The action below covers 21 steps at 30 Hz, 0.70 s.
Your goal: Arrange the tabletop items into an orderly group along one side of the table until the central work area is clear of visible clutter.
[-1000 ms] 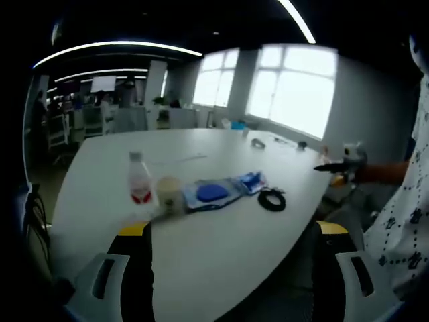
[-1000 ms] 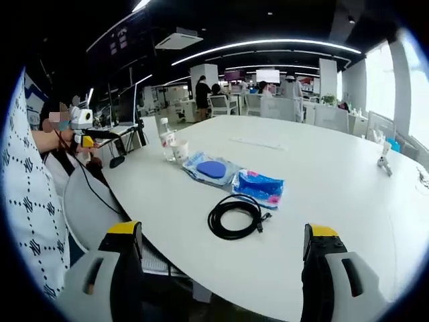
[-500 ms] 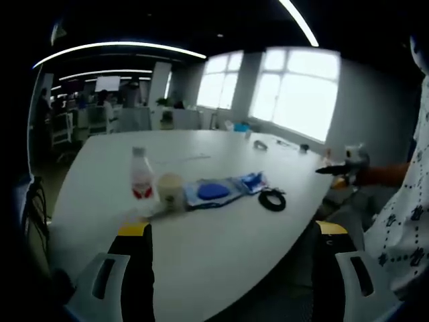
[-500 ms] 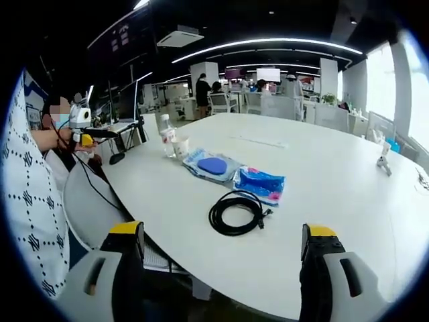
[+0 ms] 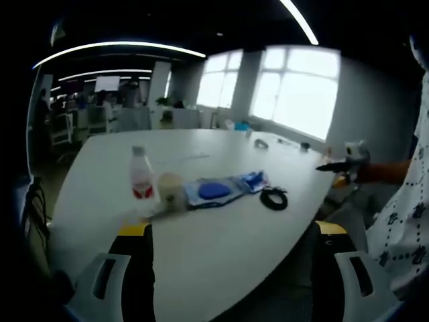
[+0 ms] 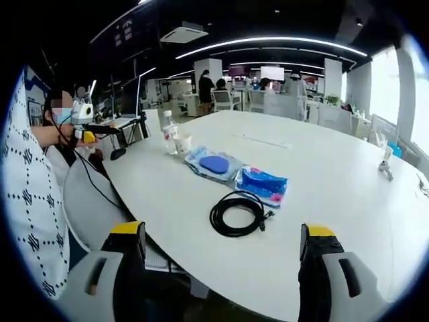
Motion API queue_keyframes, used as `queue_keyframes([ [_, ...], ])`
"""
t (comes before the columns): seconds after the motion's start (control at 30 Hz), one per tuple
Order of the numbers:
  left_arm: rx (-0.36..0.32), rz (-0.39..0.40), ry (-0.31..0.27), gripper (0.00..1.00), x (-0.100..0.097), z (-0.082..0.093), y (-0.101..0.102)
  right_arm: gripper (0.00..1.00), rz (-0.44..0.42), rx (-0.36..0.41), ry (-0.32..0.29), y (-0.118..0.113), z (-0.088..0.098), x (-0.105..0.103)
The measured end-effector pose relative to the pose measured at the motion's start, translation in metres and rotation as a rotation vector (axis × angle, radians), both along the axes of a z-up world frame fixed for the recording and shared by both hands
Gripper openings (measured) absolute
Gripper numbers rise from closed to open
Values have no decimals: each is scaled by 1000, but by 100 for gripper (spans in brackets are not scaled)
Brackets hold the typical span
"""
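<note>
Both claws released: left gripper (image 5: pixel 231 261), right gripper (image 6: pixel 221 258). Near table (image 6: pixel 335 194) edge: bottle (image 5: pixel 139 178), cup (image 5: pixel 170 191), blue packets (image 6: pixel 218 164), black cable (image 6: pixel 236 215).

Both views off the table's (image 6: pixel 348 194) edge, opposite ends, sharing its clutter

Left gripper view is dim and soft — windows (image 5: pixel 295 87) glare white; right gripper view is brighter, edges bent.
</note>
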<state>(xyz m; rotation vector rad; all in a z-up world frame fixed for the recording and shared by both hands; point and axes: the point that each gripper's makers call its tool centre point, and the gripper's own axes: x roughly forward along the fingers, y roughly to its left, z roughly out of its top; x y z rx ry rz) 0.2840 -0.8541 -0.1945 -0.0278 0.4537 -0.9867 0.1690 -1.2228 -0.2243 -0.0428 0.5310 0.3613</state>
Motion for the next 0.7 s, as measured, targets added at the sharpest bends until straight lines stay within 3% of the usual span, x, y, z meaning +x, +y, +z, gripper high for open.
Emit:
queue_keyframes([
  [0.7, 41, 26, -4, 96, 7, -7, 12, 95, 11, -9, 17, -6, -5, 1],
])
